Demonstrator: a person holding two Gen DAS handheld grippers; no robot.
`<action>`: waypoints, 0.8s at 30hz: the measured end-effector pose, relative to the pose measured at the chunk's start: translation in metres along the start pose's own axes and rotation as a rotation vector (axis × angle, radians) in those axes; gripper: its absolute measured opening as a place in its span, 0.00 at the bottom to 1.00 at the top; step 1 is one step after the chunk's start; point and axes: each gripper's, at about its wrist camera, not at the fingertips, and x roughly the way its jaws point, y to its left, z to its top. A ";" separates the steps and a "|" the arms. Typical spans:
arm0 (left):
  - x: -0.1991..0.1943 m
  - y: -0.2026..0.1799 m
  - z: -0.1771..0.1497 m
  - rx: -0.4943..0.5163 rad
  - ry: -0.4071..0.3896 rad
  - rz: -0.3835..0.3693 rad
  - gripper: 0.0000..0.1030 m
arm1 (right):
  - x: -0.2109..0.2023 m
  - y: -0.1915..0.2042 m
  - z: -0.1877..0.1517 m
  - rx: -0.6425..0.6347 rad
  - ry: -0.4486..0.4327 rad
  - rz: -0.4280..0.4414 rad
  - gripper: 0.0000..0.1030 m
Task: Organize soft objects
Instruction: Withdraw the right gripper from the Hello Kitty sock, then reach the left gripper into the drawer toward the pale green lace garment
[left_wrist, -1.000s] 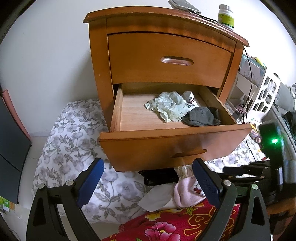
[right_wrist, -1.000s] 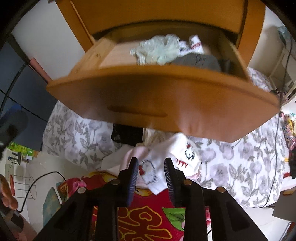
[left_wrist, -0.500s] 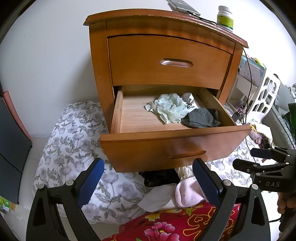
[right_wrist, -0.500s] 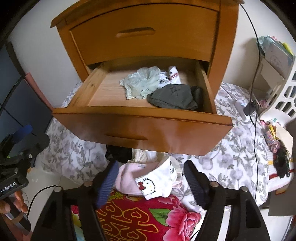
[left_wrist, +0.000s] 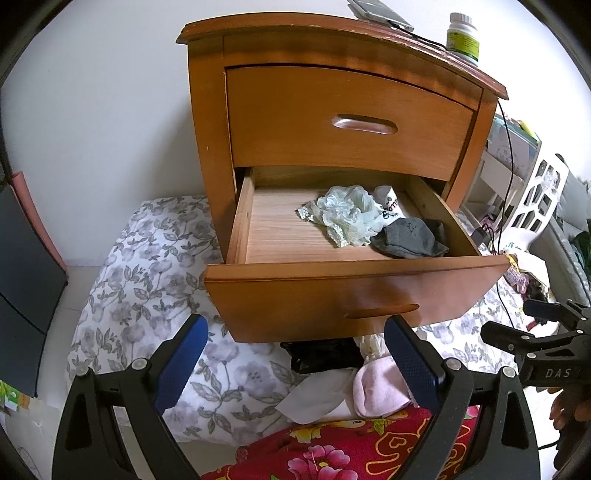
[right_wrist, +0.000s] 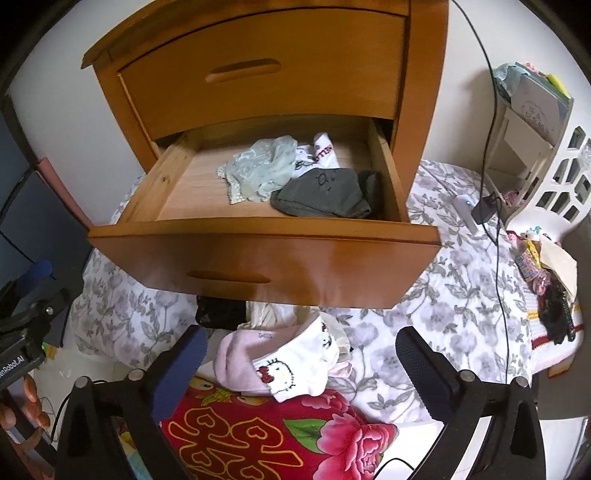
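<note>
Since a second ago the right gripper (right_wrist: 301, 373) has let go of the white cartoon-cat sock (right_wrist: 295, 365): then its pads pinched the fabric, now its jaws are opening wide, with the sock lying loose between them toward 12 o'clock, touching neither pad, and the view has drawn back from the drawer front. Going left to right in the right wrist view, the black garment (right_wrist: 219, 312) sits at 11 o'clock under the drawer's edge, the pink sock (right_wrist: 236, 354) lies just left of the white one and partly under it, and both rest where the red floral blanket (right_wrist: 280, 439) meets the grey-flowered sheet (right_wrist: 436, 317). Up at 12 o'clock the open lower drawer (right_wrist: 258, 254) of the wooden nightstand (right_wrist: 295, 74) holds a pale green lacy piece (right_wrist: 258, 170), a white printed sock (right_wrist: 325, 151) and a dark grey sock (right_wrist: 321, 192), unchanged. Left gripper (left_wrist: 295, 358) has kept its place, jaws spread wide and empty, with the pink sock (left_wrist: 376, 387) just inside its right pad (left_wrist: 410, 362).
</note>
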 end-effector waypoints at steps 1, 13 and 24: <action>0.000 0.000 0.000 -0.001 0.000 0.000 0.94 | 0.000 -0.001 0.000 0.002 -0.001 -0.002 1.00; 0.005 -0.006 0.006 0.011 0.011 0.000 0.94 | -0.007 0.000 0.003 -0.023 -0.027 -0.024 1.00; 0.015 -0.013 0.032 0.020 0.011 -0.004 0.94 | -0.004 -0.009 0.010 -0.023 -0.046 -0.015 1.00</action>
